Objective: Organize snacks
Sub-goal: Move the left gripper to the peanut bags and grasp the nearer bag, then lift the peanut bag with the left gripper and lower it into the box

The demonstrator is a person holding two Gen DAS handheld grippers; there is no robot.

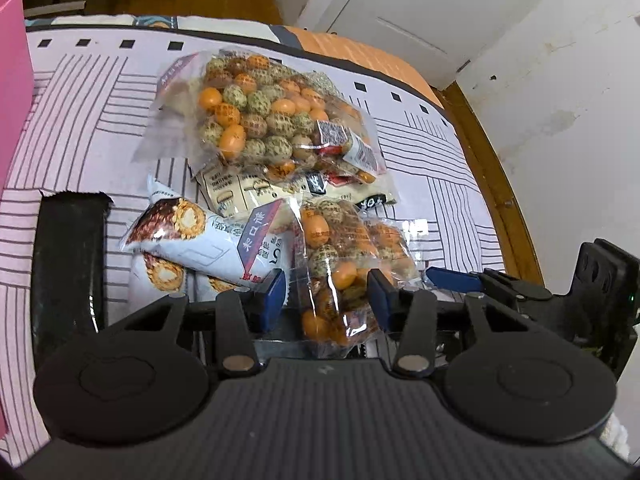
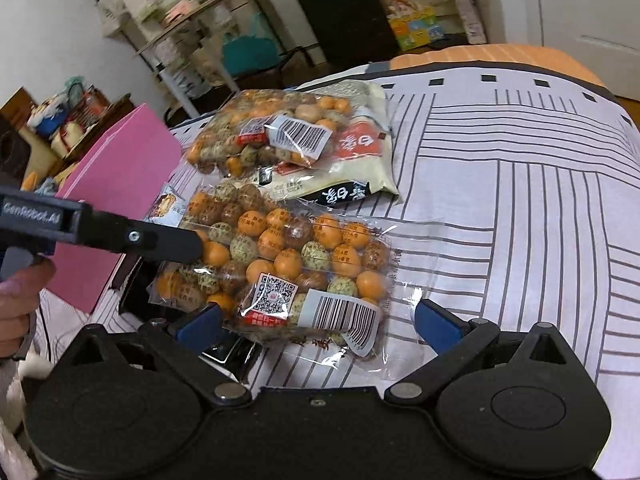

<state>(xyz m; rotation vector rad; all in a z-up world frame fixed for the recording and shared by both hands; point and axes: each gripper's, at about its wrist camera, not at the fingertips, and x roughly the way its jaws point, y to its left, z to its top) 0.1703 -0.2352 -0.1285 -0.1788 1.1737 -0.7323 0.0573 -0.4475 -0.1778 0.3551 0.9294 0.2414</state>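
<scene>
Left fingers (image 1: 328,294) pinching candy bag (image 1: 340,272) | right fingers (image 2: 320,320) spread around it | left gripper housing reads "GenRobot.AI"

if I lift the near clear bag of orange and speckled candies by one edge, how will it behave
The near candy bag would probably sag, since its film is thin and crinkled. The loose round candies may shift toward the low end. The glossy film could slip between pads.

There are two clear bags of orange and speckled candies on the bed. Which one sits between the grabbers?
The nearer bag, between both grippers' blue fingers. The farther bag lies across a cream packet, beyond the grippers.
</scene>
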